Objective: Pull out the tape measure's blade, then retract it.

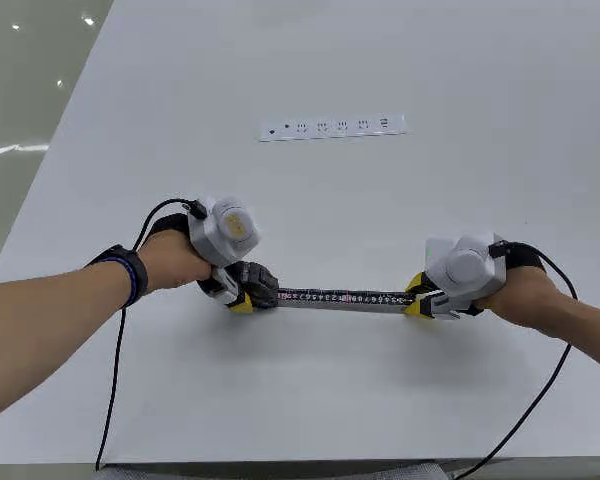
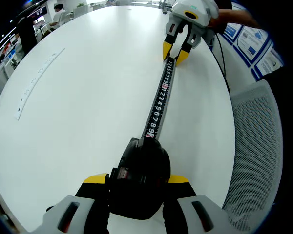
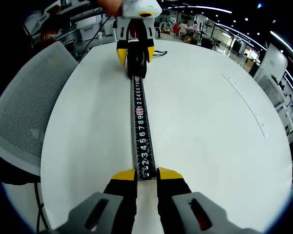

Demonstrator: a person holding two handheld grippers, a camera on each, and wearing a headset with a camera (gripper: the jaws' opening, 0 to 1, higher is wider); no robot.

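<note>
pinching the tape measure [image 1: 256, 285] by its black housing between the jaws of the left gripper [image 2: 136, 179], down on the white tabletop [image 1: 310, 400] at about 7 o'clock from the middle of the head view, resting on the surface or just above it, hard to tell which. clamping the free tip of the blade [image 3: 140, 122] with the jaws of the right gripper [image 3: 146, 174], pressed together on it at about 4 o'clock in that same view. stretched straight between the two, running from 9 o'clock across to 3 o'clock, numbered face up, close along the tabletop. judged as the first half done or nearly so: a good length drawn out of the housing, printed digits legible past a red mark in both gripper views. impossible to say from here whether more pull is meant. left to do, by the look of it, the entire retraction: bringing the right gripper back toward 9 o'clock with the tip held, feeding the blade home rather than letting it snap, then releasing. lying well apart toward 12 o'clock, a white power strip [image 1: 332, 127].
</note>
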